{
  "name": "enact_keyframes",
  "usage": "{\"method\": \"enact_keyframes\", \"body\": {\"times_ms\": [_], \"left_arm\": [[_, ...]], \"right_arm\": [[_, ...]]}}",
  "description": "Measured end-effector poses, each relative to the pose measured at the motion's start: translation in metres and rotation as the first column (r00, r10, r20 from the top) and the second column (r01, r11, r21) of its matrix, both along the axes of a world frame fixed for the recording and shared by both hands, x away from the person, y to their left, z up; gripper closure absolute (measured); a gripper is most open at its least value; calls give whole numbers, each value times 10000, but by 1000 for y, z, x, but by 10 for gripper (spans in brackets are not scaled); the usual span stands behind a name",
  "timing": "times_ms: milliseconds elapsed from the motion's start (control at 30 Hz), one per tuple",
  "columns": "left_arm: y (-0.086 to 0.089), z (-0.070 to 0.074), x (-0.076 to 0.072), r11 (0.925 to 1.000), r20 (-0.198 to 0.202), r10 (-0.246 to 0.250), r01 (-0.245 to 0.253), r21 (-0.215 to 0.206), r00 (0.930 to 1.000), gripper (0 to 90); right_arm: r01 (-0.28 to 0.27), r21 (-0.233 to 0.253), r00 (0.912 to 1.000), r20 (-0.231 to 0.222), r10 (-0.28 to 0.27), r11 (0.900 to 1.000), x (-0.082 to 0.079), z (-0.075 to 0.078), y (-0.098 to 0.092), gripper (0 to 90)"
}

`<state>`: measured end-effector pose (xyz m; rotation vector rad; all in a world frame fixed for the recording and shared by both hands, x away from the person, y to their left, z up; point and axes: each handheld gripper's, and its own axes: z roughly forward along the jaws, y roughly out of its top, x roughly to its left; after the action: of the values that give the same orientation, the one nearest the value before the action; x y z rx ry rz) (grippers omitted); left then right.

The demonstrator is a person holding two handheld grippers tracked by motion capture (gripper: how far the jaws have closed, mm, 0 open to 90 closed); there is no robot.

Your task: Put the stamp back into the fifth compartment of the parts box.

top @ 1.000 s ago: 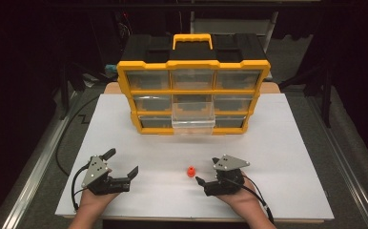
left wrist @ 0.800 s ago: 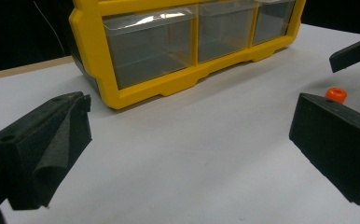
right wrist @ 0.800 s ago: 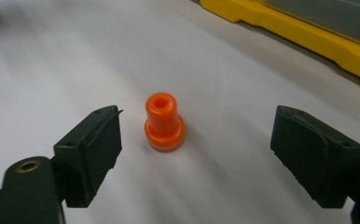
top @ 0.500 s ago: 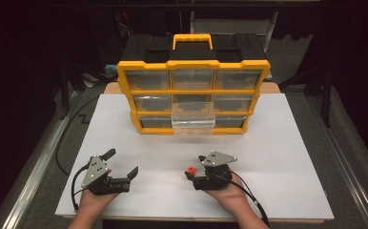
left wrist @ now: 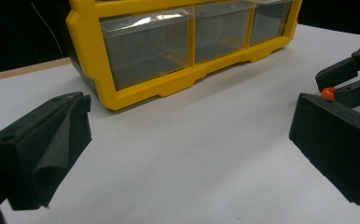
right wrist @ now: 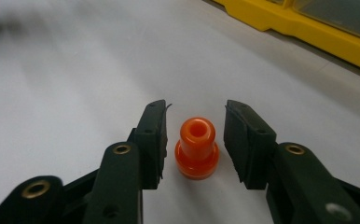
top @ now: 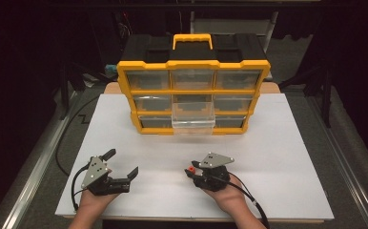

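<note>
Fingers (right wrist: pixel 155 140) of our right gripper (right wrist: pixel 194 140) stand partly open on either side of a small orange plastic bushing (right wrist: pixel 196 148), with a narrow gap on each side and no contact yet. It stands upright on the white table (top: pixel 277 157), near the front edge and well apart from the yellow drawer organizer (top: pixel 194 90), whose middle bottom drawer (top: pixel 193 125) is pulled out.

We judge the bushing light and stiff, with a smooth, glossy skin that may slip. It has a narrow hollow neck above a wider base, so it could tip or squirt away if we pinch high. We would close low, across the broad base, squarely and gently.

Our left gripper (top: pixel 107 172) rests on the table off to the left, wide open and holding nothing.
</note>
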<state>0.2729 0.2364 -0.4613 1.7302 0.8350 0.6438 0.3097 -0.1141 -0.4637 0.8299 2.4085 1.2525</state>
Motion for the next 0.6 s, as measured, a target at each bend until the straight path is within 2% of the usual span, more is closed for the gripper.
{"method": "enact_keyframes", "body": {"times_ms": [233,600], "left_arm": [[0,0,0,10000,14,-10,10,-18,10000,3],[0,0,0,10000,11,-5,5,-25,10000,3]], "right_arm": [[-35,-196,10000,12,36,9998,0,-2,1,678],[-39,-325,9999,119,43,9995,-1,-2,1,719]]}}
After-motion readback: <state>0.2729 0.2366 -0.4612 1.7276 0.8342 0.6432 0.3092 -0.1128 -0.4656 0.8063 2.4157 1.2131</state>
